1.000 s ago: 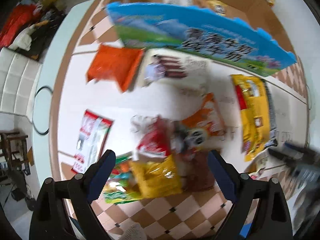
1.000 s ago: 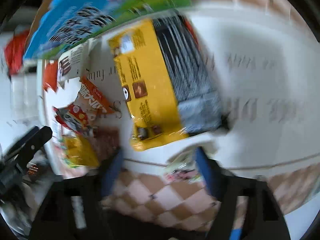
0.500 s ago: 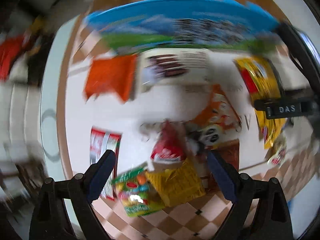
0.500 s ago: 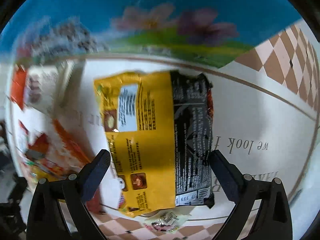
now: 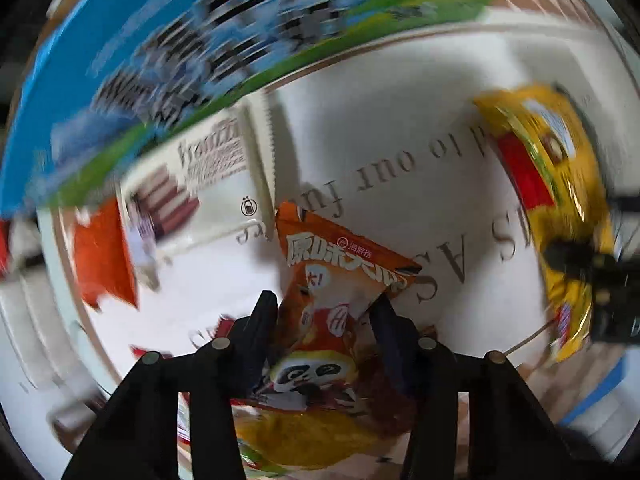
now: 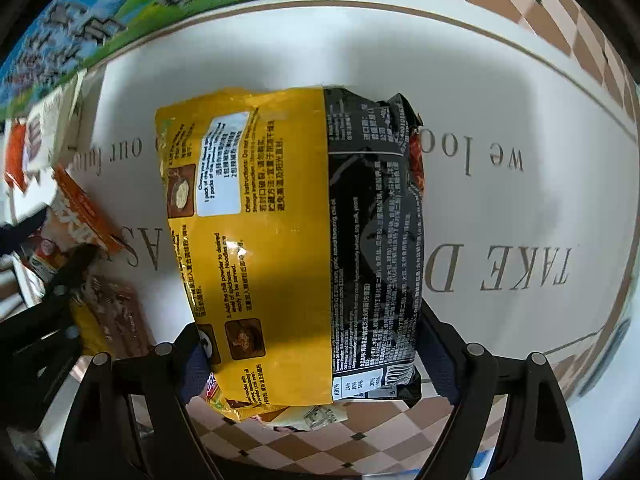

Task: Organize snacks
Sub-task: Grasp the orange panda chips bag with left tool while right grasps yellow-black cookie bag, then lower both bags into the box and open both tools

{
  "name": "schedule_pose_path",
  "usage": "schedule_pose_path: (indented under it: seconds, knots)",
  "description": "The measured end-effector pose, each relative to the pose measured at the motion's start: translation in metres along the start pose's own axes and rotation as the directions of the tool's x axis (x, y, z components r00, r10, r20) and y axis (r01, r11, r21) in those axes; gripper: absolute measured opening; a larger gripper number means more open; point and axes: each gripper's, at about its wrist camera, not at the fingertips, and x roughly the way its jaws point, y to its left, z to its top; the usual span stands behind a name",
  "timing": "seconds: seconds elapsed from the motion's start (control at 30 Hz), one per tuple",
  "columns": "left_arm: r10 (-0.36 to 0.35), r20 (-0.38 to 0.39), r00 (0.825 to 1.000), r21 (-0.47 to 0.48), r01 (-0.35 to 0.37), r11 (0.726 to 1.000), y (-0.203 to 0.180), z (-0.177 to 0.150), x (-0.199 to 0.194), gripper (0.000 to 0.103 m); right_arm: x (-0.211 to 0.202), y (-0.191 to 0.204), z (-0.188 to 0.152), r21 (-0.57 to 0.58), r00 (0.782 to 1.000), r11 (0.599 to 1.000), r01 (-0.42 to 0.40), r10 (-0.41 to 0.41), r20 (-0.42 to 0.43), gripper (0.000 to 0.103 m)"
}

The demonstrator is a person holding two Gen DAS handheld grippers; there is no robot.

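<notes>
In the left wrist view my left gripper (image 5: 326,312) has its jaws close around an orange panda snack bag (image 5: 332,280) lying on the white tablecloth (image 5: 400,112); the fingers touch its sides. In the right wrist view my right gripper (image 6: 308,344) straddles a large yellow and black noodle pack (image 6: 292,236), jaws wide at the pack's near end, touching its edges. The same pack shows at the right of the left wrist view (image 5: 552,184). The orange bag also shows at the left of the right wrist view (image 6: 80,208).
A blue and green carton (image 5: 180,40) stands along the far side; it also shows in the right wrist view (image 6: 120,12). A white biscuit pack (image 5: 200,192) and an orange bag (image 5: 104,264) lie beside it. Yellow and brown packets (image 5: 320,436) lie under my left gripper.
My left gripper dropped forward onto the orange panda bag and narrowed around it. My right gripper moved down over the yellow and black noodle pack, which now fills its jaws.
</notes>
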Motion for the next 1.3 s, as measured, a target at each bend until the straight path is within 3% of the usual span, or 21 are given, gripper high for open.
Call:
schedule_pose_path:
  seconds: [0.07,0.17,0.2,0.27,0.33,0.43,0.53,0.63,0.8,0.97,1.13,1.3]
  knots:
    - [-0.076,-0.024,0.997,-0.138,0.072,0.988,0.022,0.000,0.004,0.045,-0.005,-0.008,-0.001,0.013,1.000,1.000,-0.014,0.014,0.011,0.090]
    - [-0.211,-0.029,0.977,-0.342,0.188,0.921,0.058,-0.010,0.012,0.045,-0.010,-0.007,-0.002,0.022,1.000,1.000,-0.016,0.016,0.023,0.091]
    - [-0.245,-0.025,0.969,-0.389,0.216,0.895,0.067,-0.014,0.015,0.045,-0.011,-0.007,-0.002,0.023,1.000,1.000,-0.015,0.014,0.025,0.091]
    - [-0.277,-0.025,0.960,-0.425,0.241,0.872,0.077,-0.019,0.021,0.045,-0.010,-0.005,-0.002,0.031,1.000,0.999,-0.014,0.013,0.027,0.091]
    - [-0.280,-0.025,0.960,-0.413,0.245,0.877,0.079,-0.022,0.027,0.047,-0.010,0.005,-0.003,0.041,1.000,0.999,-0.016,0.015,0.026,0.091]
    - [-0.219,-0.034,0.975,-0.335,0.195,0.922,0.069,-0.021,0.029,0.048,-0.012,0.000,-0.001,0.045,1.000,0.999,-0.004,0.003,0.024,0.091]
    - [-0.163,-0.038,0.986,-0.286,0.145,0.947,0.056,-0.013,0.023,0.048,-0.013,-0.004,0.006,0.055,1.000,0.998,0.014,-0.015,0.020,0.091]
    - [-0.147,-0.019,0.989,-0.293,0.135,0.946,0.052,-0.013,0.018,0.041,-0.009,0.002,0.010,0.067,0.999,0.997,0.038,-0.039,0.014,0.091]
    - [-0.146,0.018,0.989,-0.321,0.144,0.936,0.062,-0.037,0.009,0.037,-0.021,0.011,-0.004,0.054,0.991,0.995,0.089,-0.093,0.092,0.087]
    - [-0.148,0.067,0.987,-0.333,0.162,0.929,0.058,-0.067,-0.006,0.036,-0.039,0.016,-0.023,0.064,0.991,0.997,0.043,-0.051,0.126,0.087]
    - [-0.204,0.147,0.968,-0.333,0.243,0.911,0.063,-0.084,-0.052,0.036,-0.082,0.021,-0.046,0.051,0.984,0.997,-0.064,0.054,0.169,0.087]
    - [-0.249,0.295,0.922,-0.314,0.340,0.887,0.087,-0.095,-0.130,0.036,-0.162,0.029,-0.053,0.011,0.949,0.985,-0.171,0.161,0.270,0.087]
